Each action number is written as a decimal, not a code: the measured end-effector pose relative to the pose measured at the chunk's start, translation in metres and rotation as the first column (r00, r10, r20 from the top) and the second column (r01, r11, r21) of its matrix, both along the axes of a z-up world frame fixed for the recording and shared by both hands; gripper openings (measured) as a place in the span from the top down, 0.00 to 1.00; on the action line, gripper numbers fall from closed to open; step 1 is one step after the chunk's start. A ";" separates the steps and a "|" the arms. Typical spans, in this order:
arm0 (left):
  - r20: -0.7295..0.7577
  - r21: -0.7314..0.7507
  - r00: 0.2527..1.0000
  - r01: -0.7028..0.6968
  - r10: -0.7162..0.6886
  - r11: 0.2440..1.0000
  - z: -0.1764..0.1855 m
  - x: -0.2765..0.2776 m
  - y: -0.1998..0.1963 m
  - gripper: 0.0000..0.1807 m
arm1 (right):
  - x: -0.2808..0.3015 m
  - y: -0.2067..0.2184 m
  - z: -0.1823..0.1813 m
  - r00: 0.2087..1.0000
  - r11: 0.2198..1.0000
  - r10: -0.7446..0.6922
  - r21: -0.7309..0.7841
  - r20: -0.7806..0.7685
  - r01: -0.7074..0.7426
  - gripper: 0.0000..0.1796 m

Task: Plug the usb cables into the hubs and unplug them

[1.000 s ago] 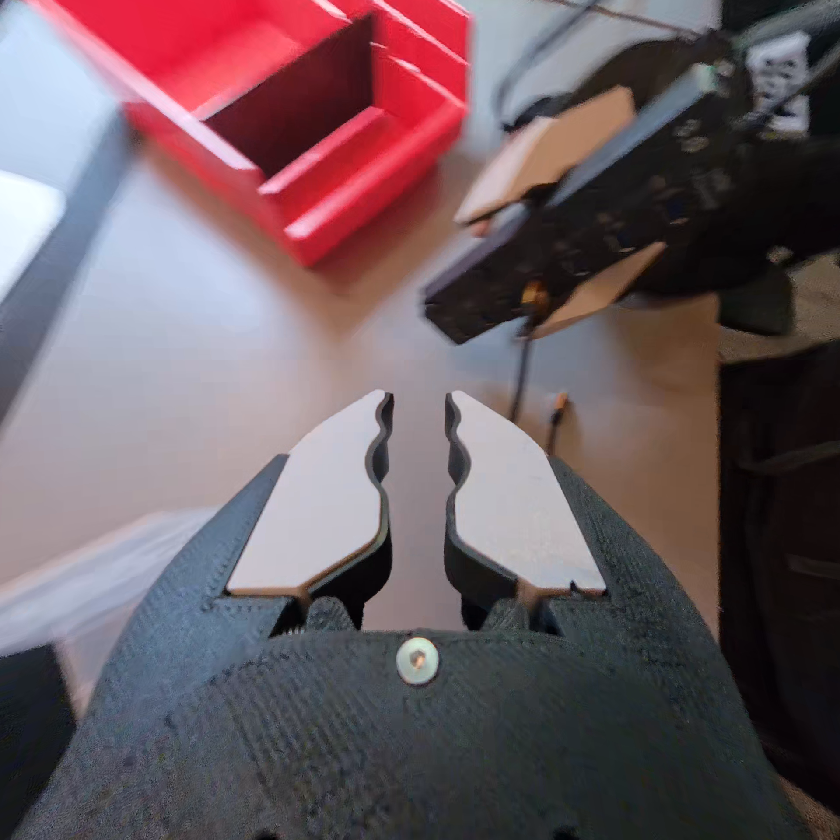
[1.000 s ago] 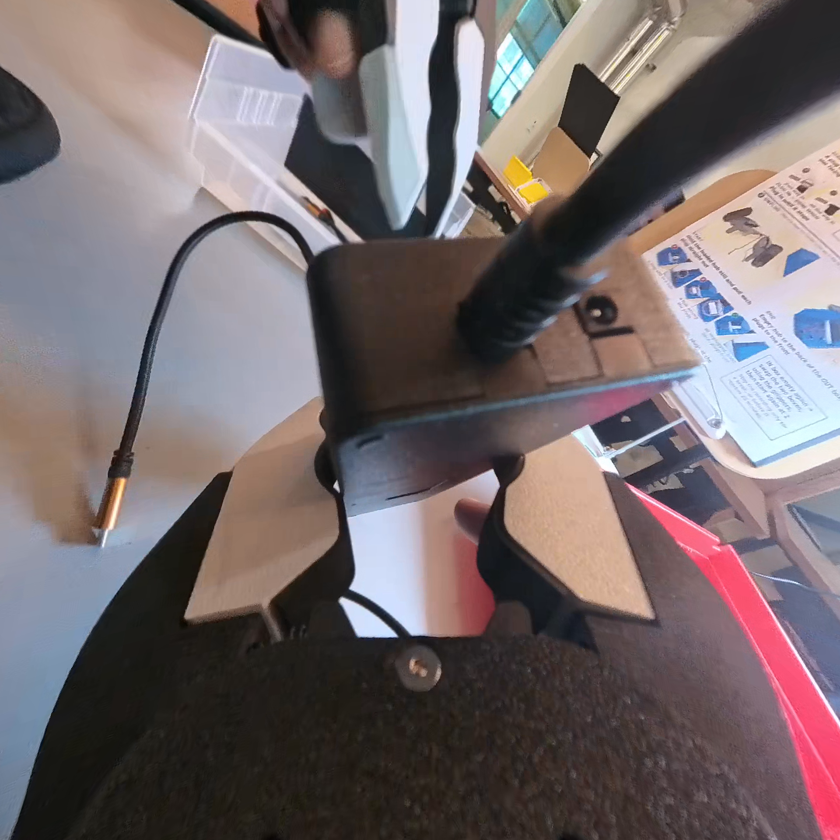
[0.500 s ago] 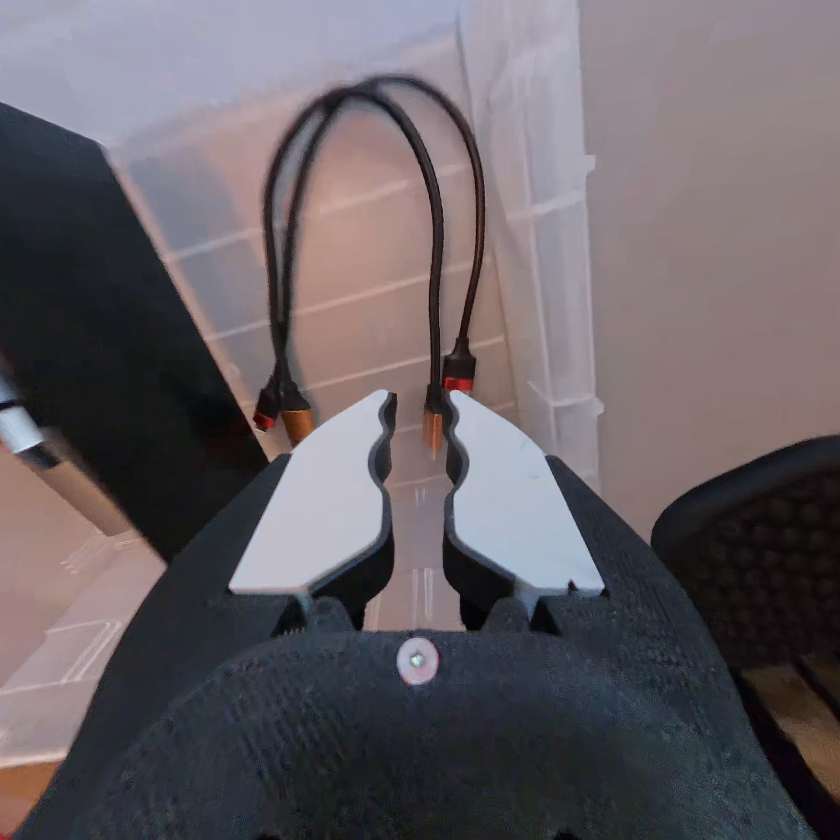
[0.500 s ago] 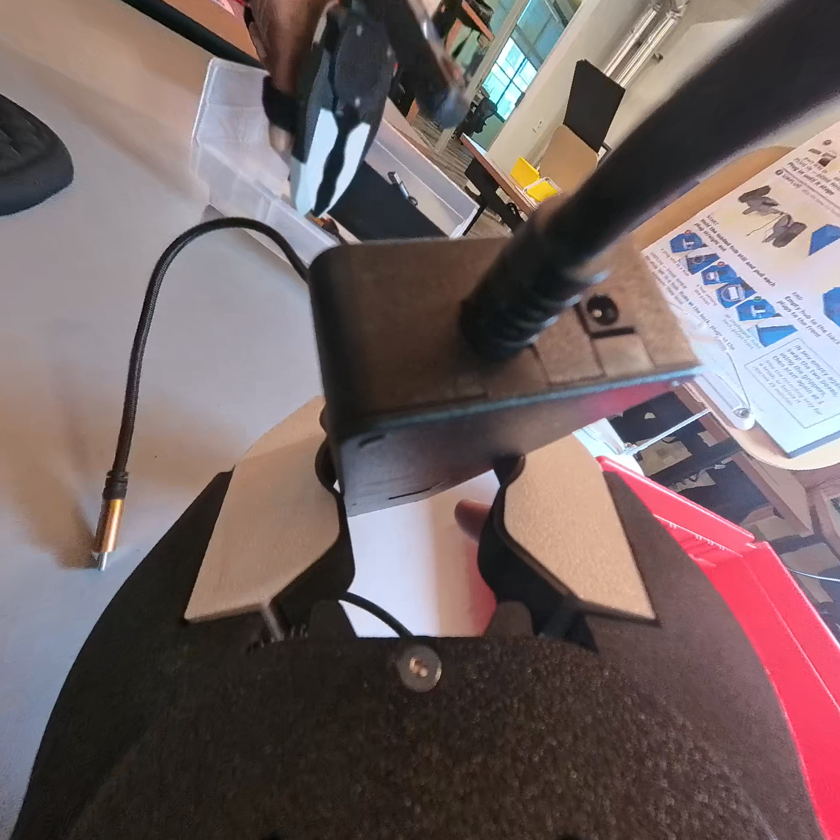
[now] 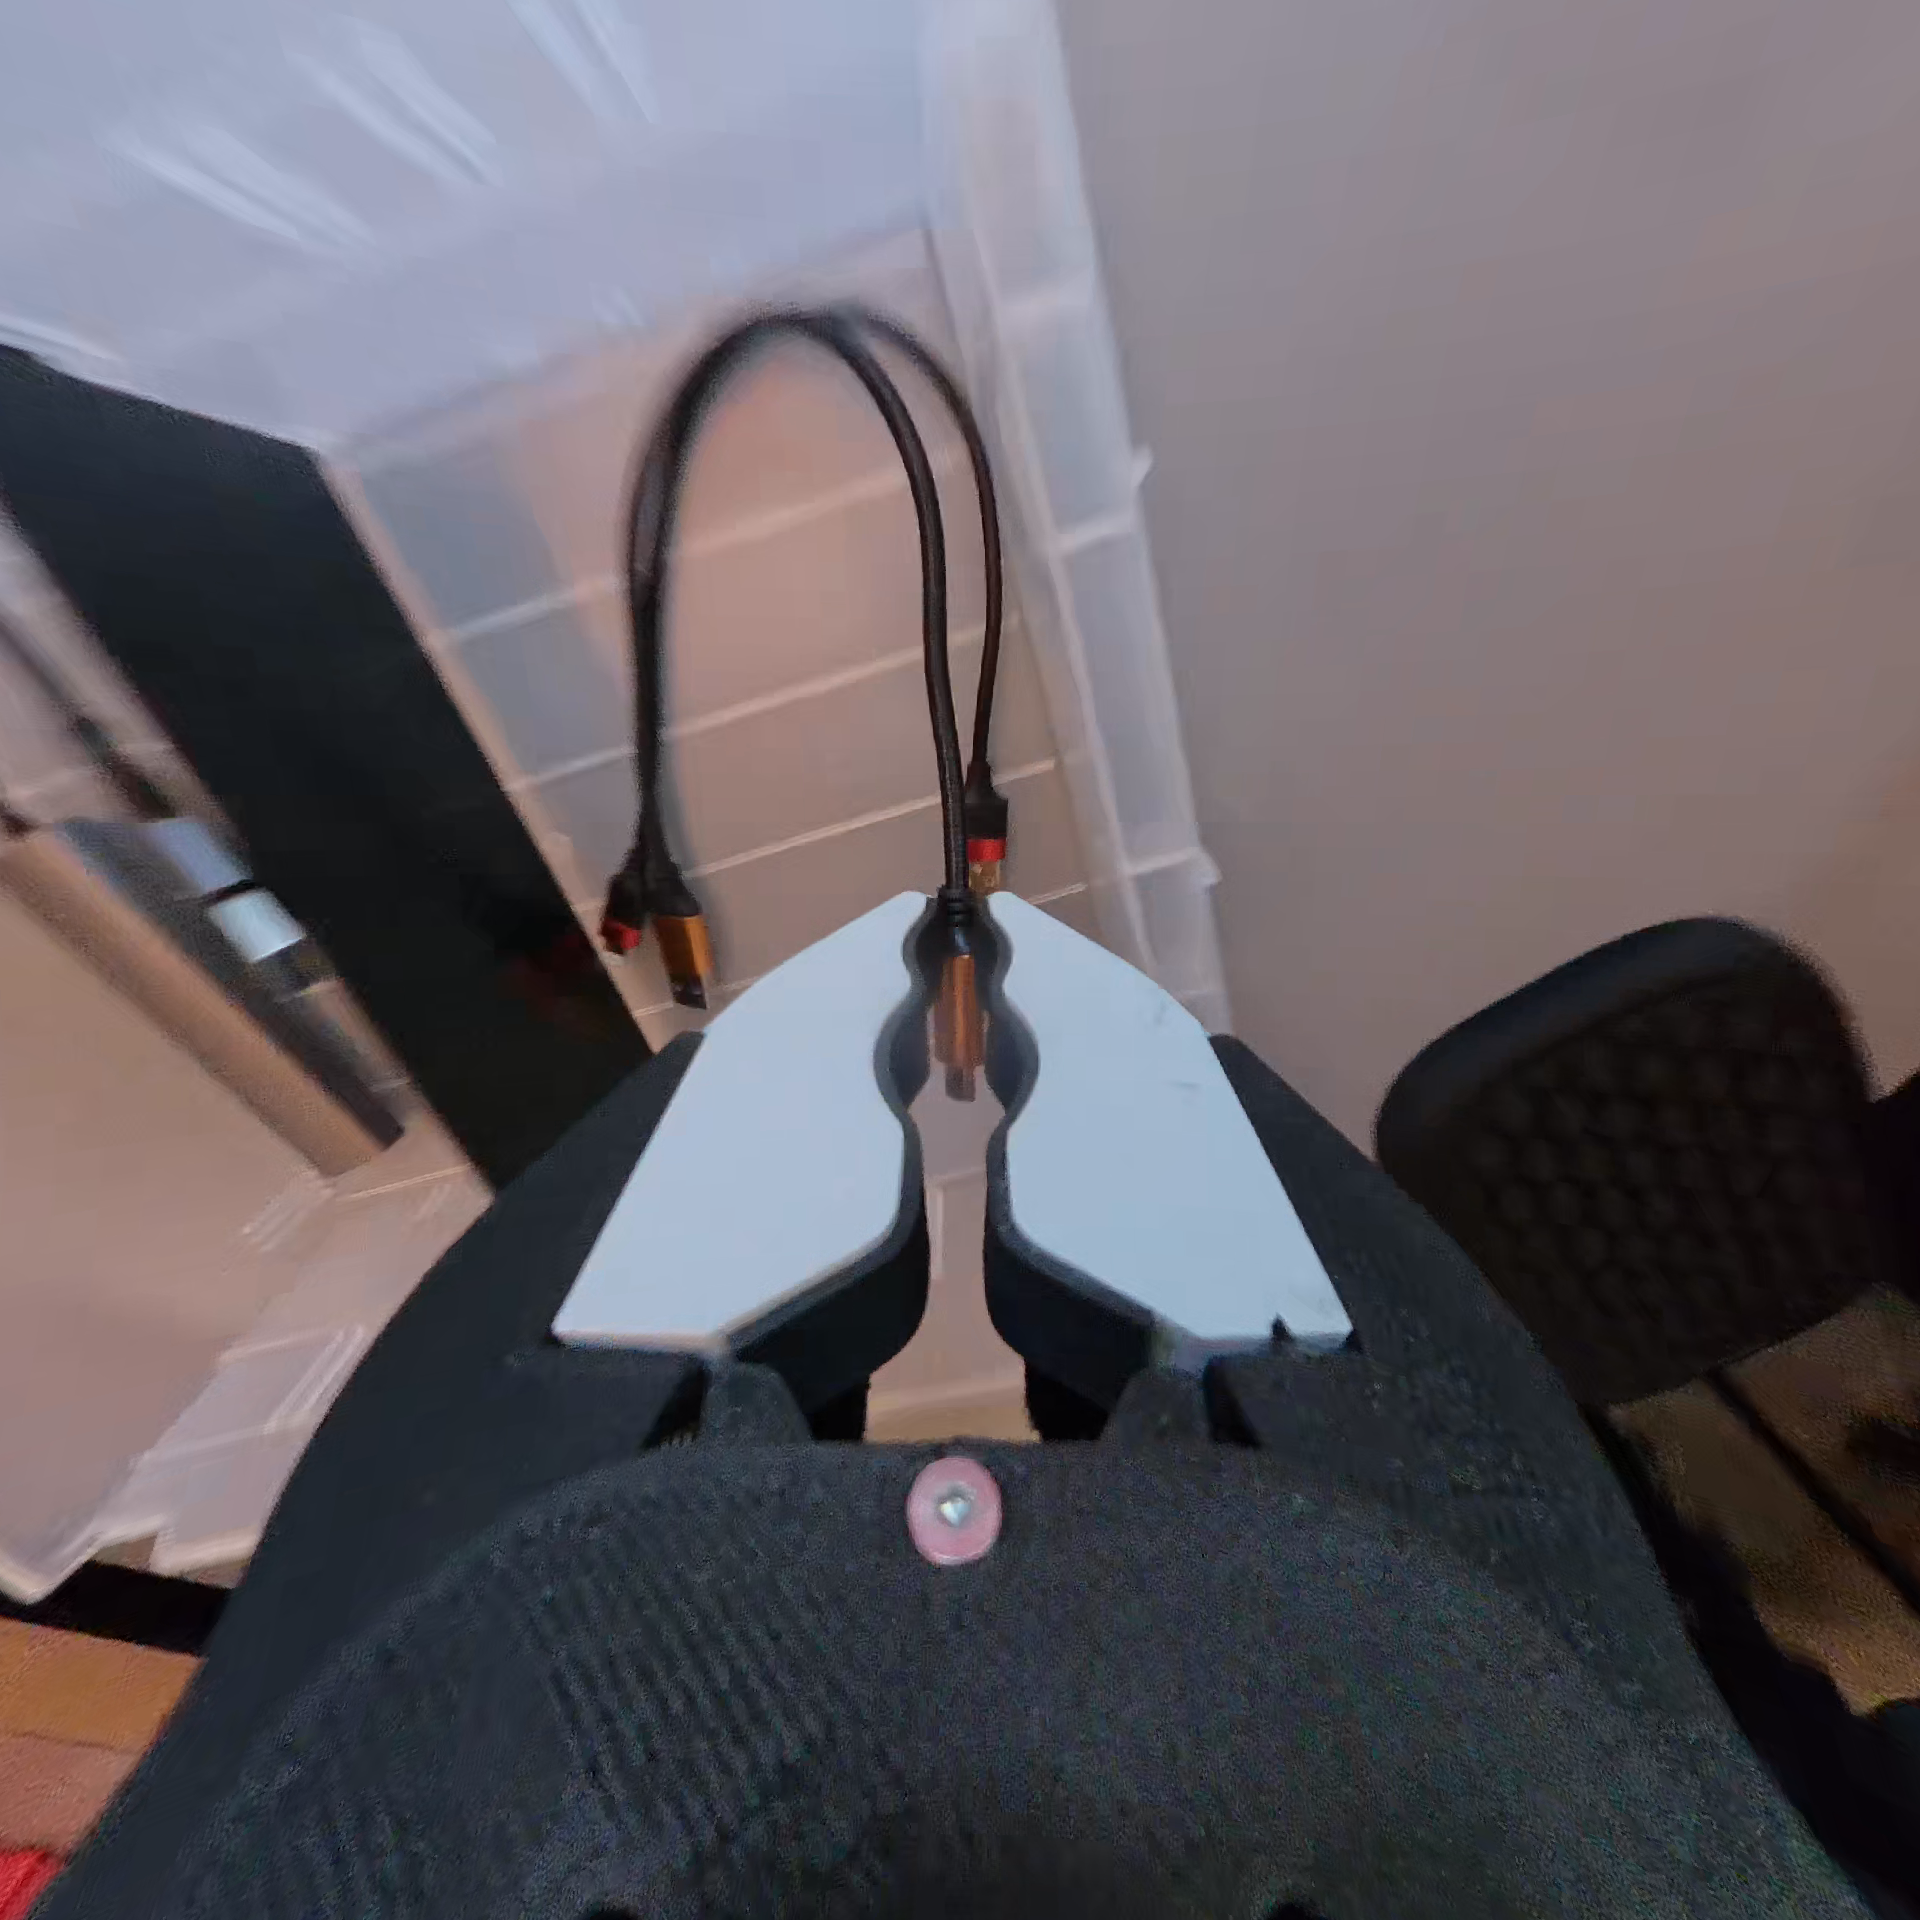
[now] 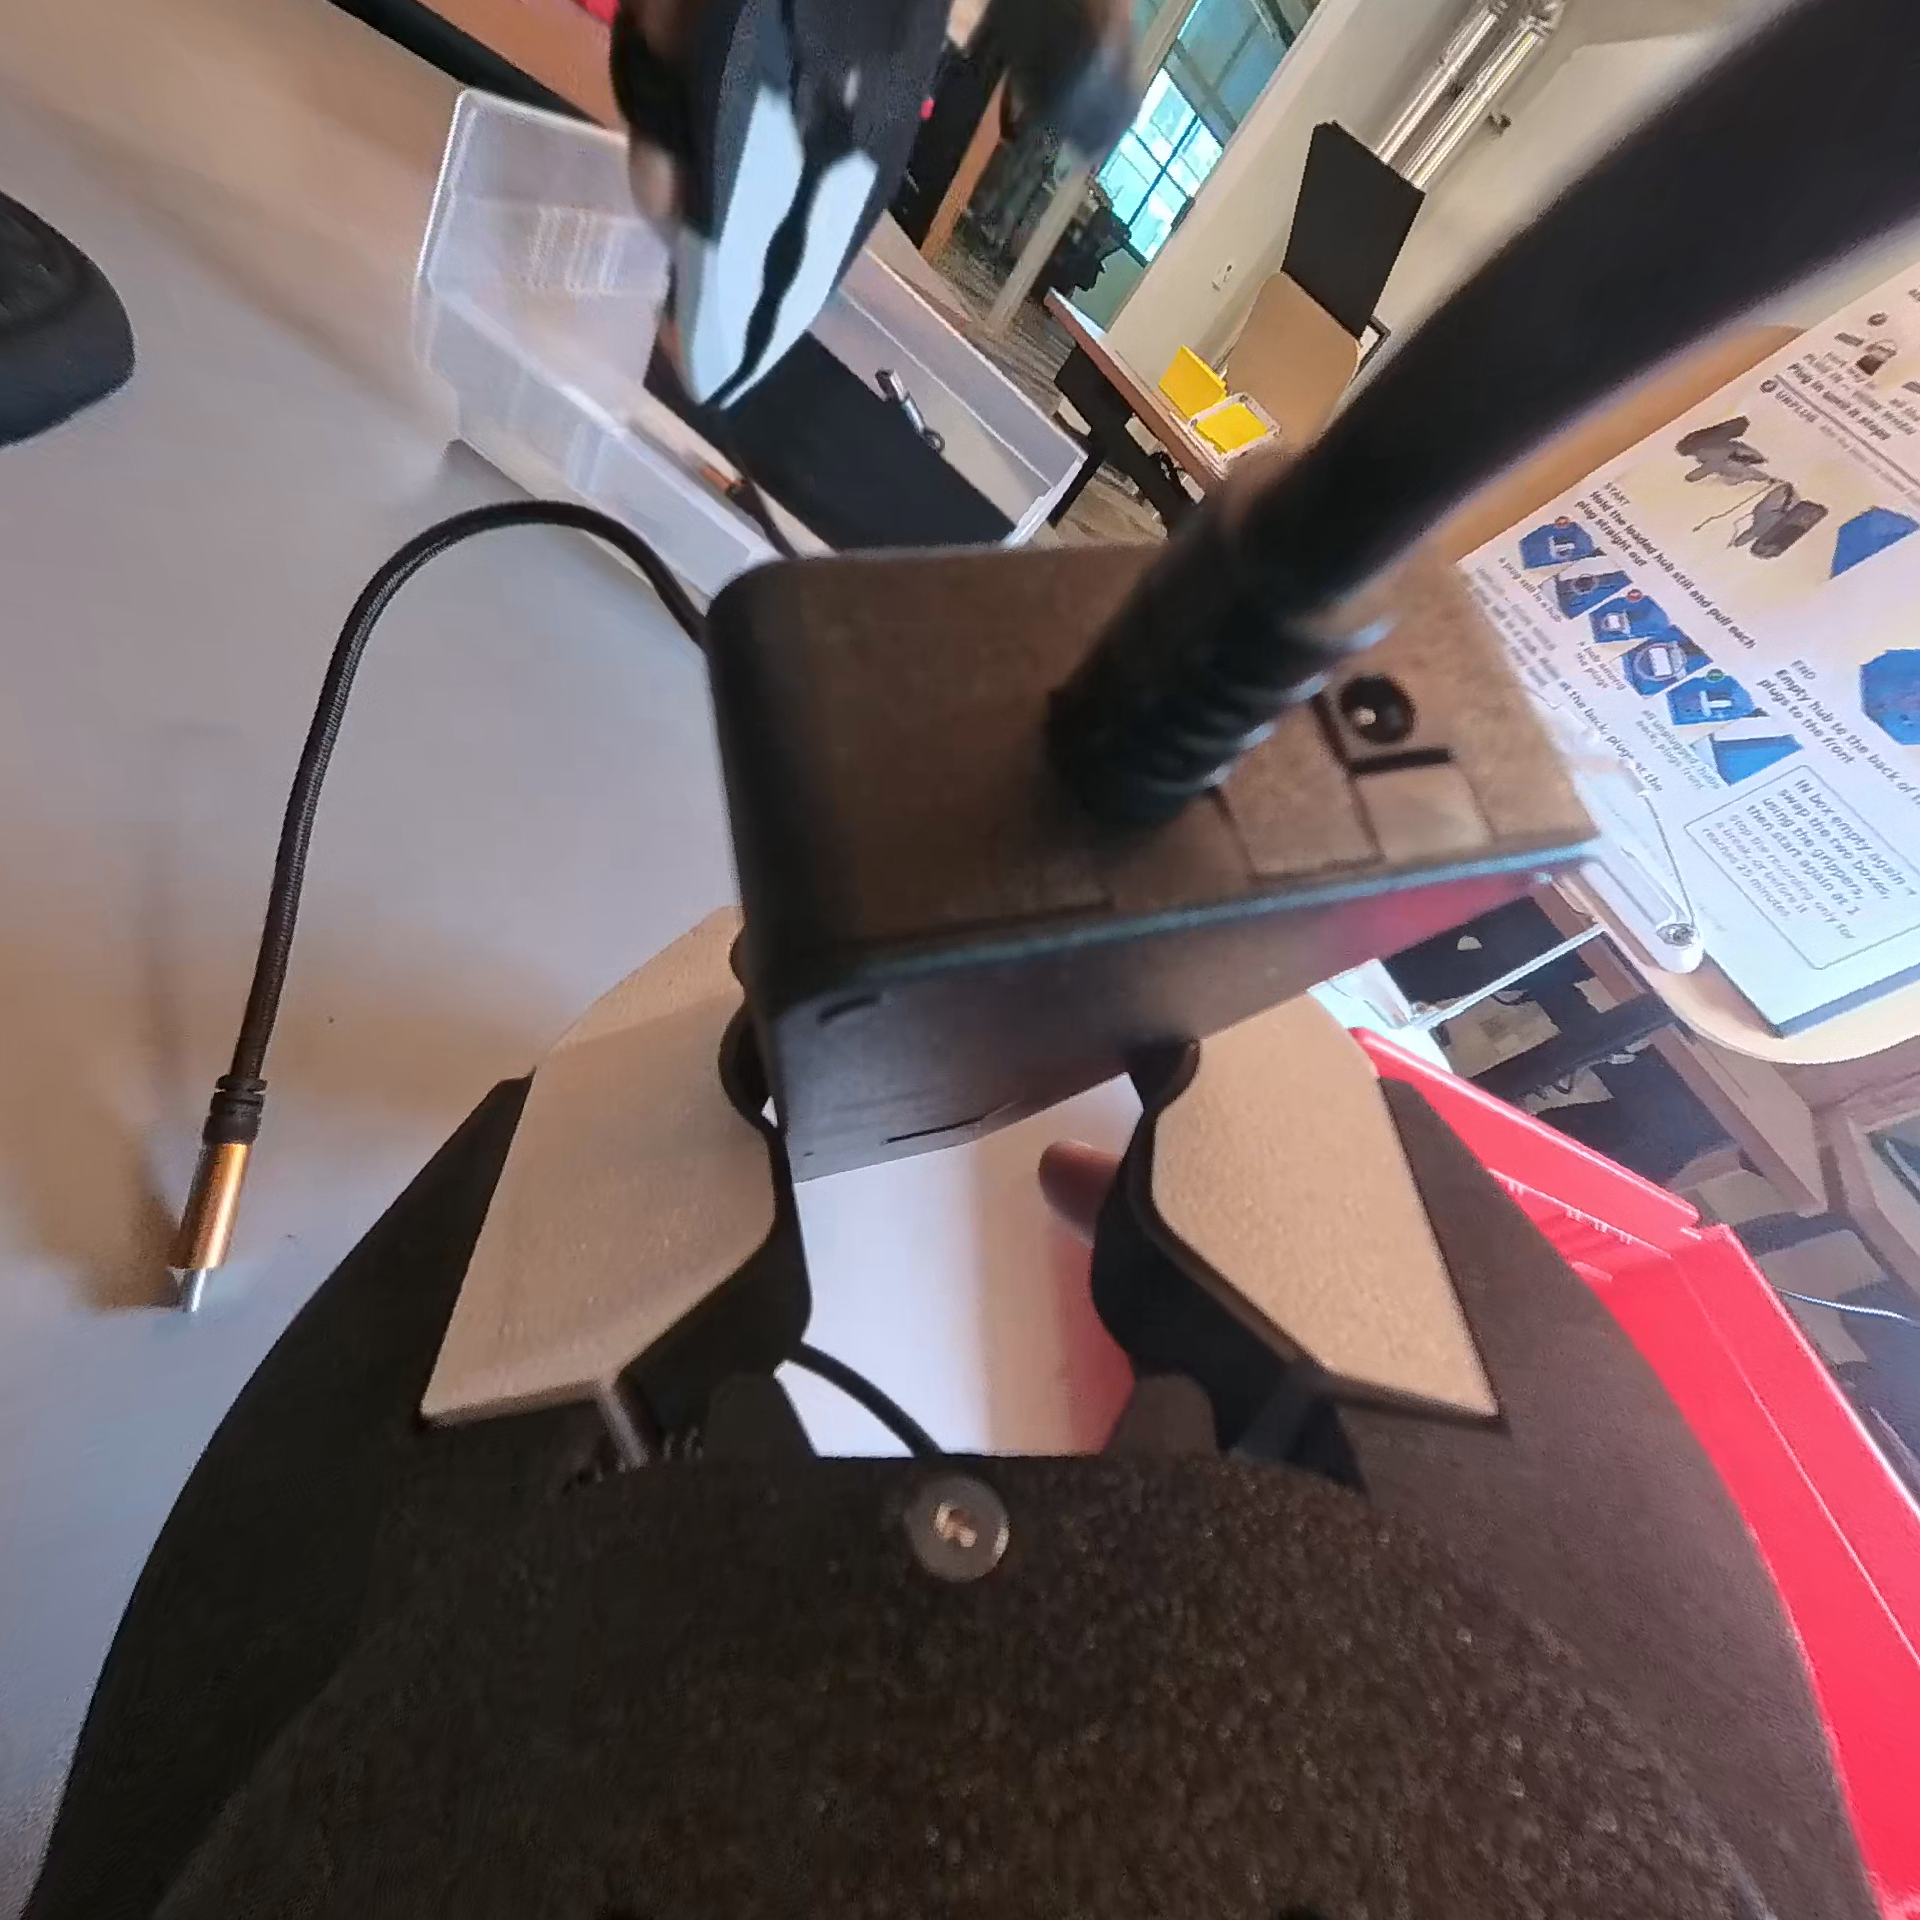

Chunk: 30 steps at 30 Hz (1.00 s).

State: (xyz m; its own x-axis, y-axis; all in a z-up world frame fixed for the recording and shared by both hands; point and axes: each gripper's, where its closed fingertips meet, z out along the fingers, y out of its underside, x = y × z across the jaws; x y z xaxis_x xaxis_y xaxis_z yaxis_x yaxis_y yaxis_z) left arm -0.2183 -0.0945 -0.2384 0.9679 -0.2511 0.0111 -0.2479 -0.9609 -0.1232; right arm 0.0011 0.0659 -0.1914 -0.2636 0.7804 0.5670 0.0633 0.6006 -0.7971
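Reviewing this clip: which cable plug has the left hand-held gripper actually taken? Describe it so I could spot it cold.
Find the clear plastic bin in the left wrist view, where looped black braided cables lie. The plug is the copper-coloured one clamped between the pale fingers of the left hand-held gripper. Unlike the red-collared plug just beyond and the pair of plugs to the left, it alone is gripped.

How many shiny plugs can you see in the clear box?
4. One orange plug is pinched in the left gripper. A red plug lies just behind it. An orange plug and a small red plug lie together at left. More may be hidden.
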 end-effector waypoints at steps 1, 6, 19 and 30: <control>0.009 0.089 1.000 -0.016 0.015 0.996 0.024 0.003 0.006 1.00 | 0.000 0.000 0.002 1.000 1.000 0.002 -0.007 -0.004 -0.002 0.62; 0.001 0.429 1.000 -0.016 0.018 0.903 0.141 0.028 0.019 1.00 | 0.001 -0.003 0.007 1.000 1.000 0.008 -0.019 -0.020 -0.008 0.62; -0.166 0.055 0.986 0.008 0.001 0.998 0.017 0.005 -0.003 0.91 | 0.002 -0.004 0.010 0.999 1.000 0.004 -0.006 -0.037 -0.004 0.62; -0.156 -0.382 0.978 0.067 -0.136 0.922 -0.062 -0.018 -0.036 0.85 | 0.001 -0.005 0.004 1.000 1.000 0.008 0.008 -0.021 -0.008 0.62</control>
State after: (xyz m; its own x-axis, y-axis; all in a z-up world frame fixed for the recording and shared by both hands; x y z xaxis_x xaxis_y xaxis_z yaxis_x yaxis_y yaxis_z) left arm -0.2363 -0.1300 -0.3004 0.9324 -0.3586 -0.0451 -0.3306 -0.8968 0.2939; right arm 0.0020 0.0610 -0.1873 -0.2580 0.7735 0.5789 0.0416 0.6075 -0.7932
